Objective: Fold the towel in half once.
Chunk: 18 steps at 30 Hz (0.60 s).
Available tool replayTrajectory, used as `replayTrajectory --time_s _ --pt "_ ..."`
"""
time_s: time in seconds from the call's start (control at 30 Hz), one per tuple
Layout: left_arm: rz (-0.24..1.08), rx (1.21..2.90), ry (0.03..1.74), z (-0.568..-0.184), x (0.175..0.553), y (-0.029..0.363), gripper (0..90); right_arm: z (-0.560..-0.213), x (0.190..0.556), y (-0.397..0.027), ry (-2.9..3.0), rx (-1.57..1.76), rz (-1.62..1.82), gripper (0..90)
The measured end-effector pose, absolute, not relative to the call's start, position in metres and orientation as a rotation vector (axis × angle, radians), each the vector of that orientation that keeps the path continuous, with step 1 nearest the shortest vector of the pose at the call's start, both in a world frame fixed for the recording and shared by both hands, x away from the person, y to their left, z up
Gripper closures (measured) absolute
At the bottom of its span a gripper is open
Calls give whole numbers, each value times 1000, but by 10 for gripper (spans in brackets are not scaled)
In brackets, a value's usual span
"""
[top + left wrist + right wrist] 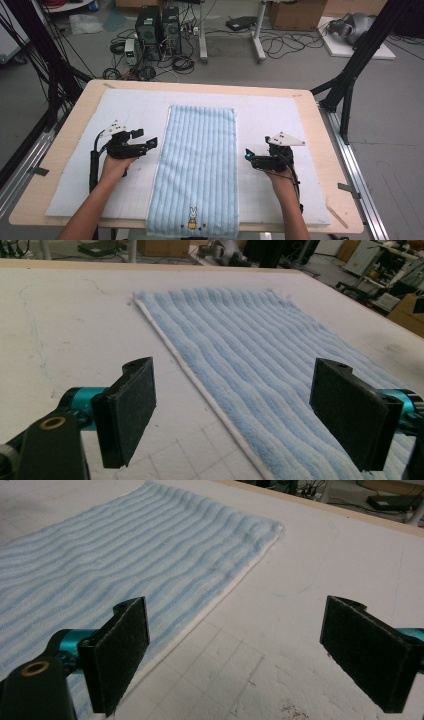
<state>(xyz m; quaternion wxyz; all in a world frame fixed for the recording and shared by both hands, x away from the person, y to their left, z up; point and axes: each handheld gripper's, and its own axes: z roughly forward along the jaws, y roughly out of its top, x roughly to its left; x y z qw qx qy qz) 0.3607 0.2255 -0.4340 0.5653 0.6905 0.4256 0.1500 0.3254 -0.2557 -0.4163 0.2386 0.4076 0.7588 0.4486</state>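
Left gripper — jaws spread wide, holding nothing — sits just beside the left long edge of the blue towel, which lies flat mid-table on the white mat. Right gripper, equally released, flanks the right edge — bare mat lies outside both.

Surroundings: work surface and floor beyond it

A white mat covers most of a pale wooden table. On the grey floor past the far edge stand two black computer towers amid loose cables, with a white desk frame to their right, a cardboard box at far right, and black stand legs at right.
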Motion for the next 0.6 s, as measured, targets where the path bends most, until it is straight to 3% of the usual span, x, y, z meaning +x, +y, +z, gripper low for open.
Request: replayTrajectory --time_s 0.6 --pt "353 1680 1051 -428 400 203 224 -418 324 -259 2090 1146 1235 116"
